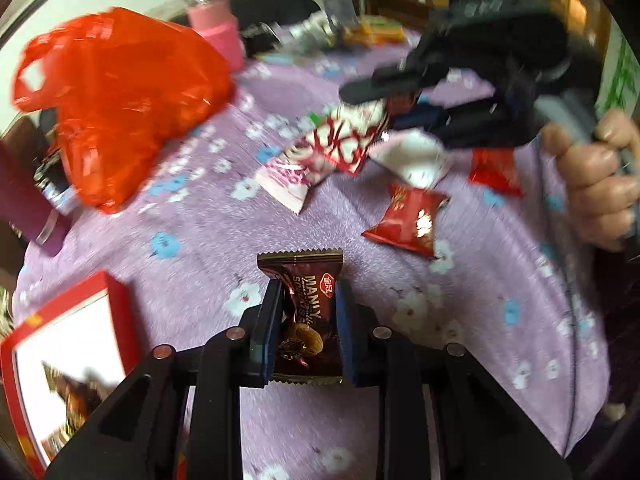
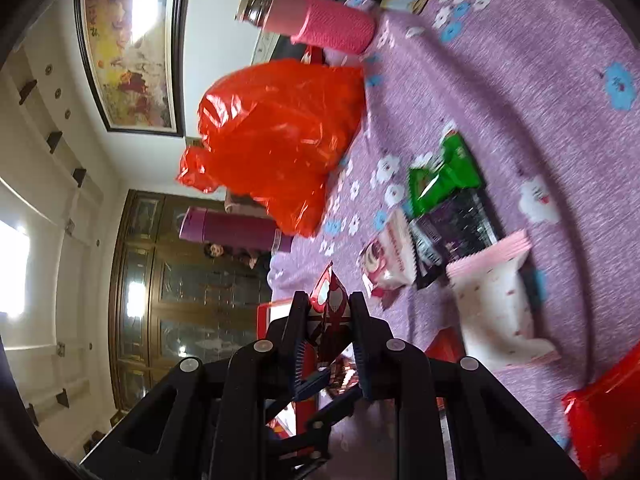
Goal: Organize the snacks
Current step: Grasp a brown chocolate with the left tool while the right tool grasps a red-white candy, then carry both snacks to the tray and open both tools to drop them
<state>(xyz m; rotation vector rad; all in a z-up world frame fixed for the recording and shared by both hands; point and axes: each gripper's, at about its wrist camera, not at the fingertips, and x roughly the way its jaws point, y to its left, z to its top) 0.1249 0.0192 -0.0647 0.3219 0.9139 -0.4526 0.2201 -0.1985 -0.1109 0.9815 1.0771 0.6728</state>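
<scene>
My left gripper (image 1: pixel 307 300) is shut on a brown MANLY snack packet (image 1: pixel 306 316), held above the purple flowered tablecloth (image 1: pixel 200 232). My right gripper (image 2: pixel 330 312) is shut on a red-and-white patterned packet (image 2: pixel 330 300); the left wrist view shows that gripper (image 1: pixel 368 100) lifted over the table with this packet (image 1: pixel 340 140) hanging from it. Loose snacks lie on the cloth: red packets (image 1: pixel 408 220), a pink-white packet (image 2: pixel 496 304), a green one (image 2: pixel 444 172), a dark purple one (image 2: pixel 452 236). A red box with white inside (image 1: pixel 64 340) sits at the left.
A red plastic bag (image 1: pixel 120 100) stands at the back left. A pink flask (image 2: pixel 320 24) and a purple flask (image 2: pixel 232 228) stand near it. Clutter lines the far table edge (image 1: pixel 360 32). A hand (image 1: pixel 592 176) grips the right tool.
</scene>
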